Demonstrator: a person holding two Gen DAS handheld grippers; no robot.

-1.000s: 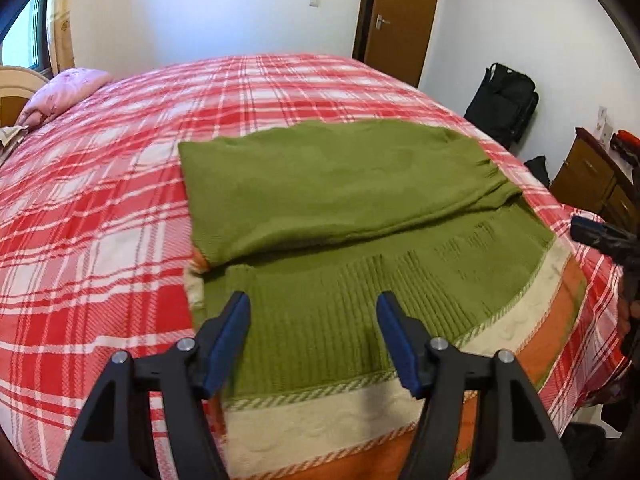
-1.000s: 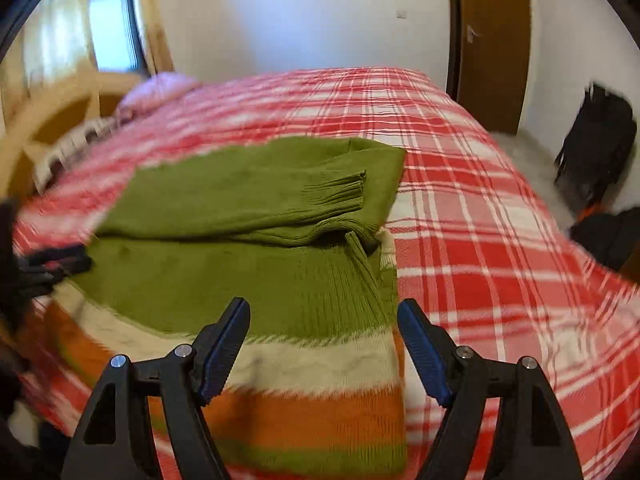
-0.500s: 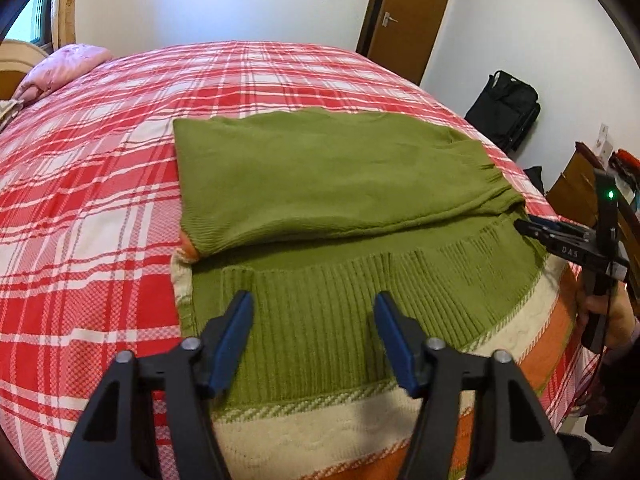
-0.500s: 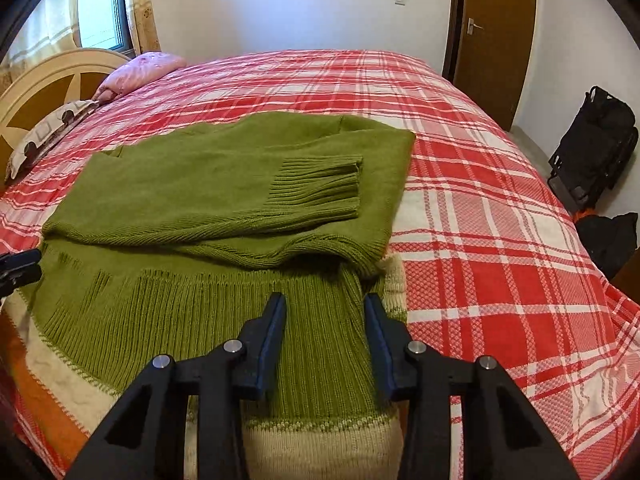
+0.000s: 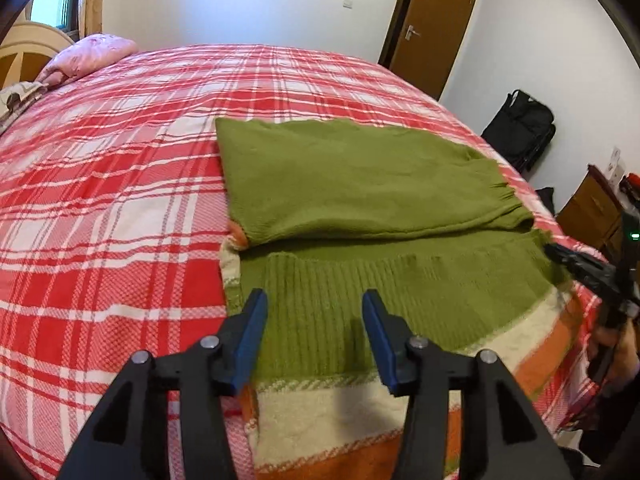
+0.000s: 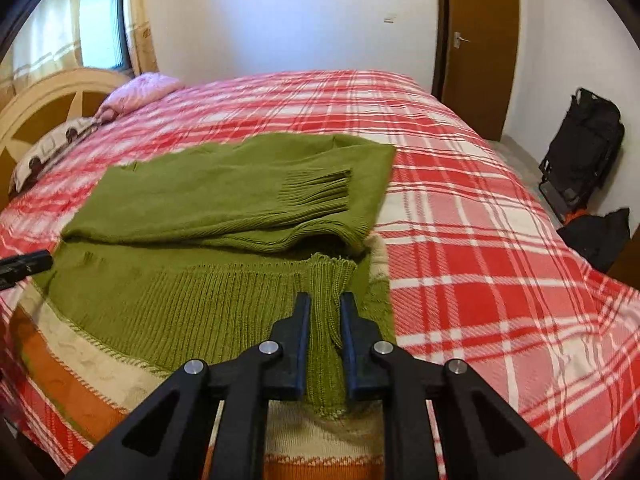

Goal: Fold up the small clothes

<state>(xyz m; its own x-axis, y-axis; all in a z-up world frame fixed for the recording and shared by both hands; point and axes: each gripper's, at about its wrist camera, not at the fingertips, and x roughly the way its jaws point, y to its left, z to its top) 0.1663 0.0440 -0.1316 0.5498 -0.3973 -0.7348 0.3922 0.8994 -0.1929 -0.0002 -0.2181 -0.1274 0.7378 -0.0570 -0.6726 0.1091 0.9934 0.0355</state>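
No writing is readable. On the bed [image 6: 480, 240], the sweater [image 6: 224, 200] is pinched by the closing right gripper [image 6: 325, 304]. The left gripper [image 5: 314, 308], half-spread and closing, seemingly touches no fabric.

One sweater [image 5: 360, 184], two grippers [image 5: 314, 320]

Both cams ride on the grippers, angled down and close over the near edge of the bed [image 5: 100, 208]. Left wrist view looks across toward the door [image 5: 432, 28], right wrist view faces the headboard [image 6: 48, 96] side, and both share the green sweater [image 6: 224, 200]
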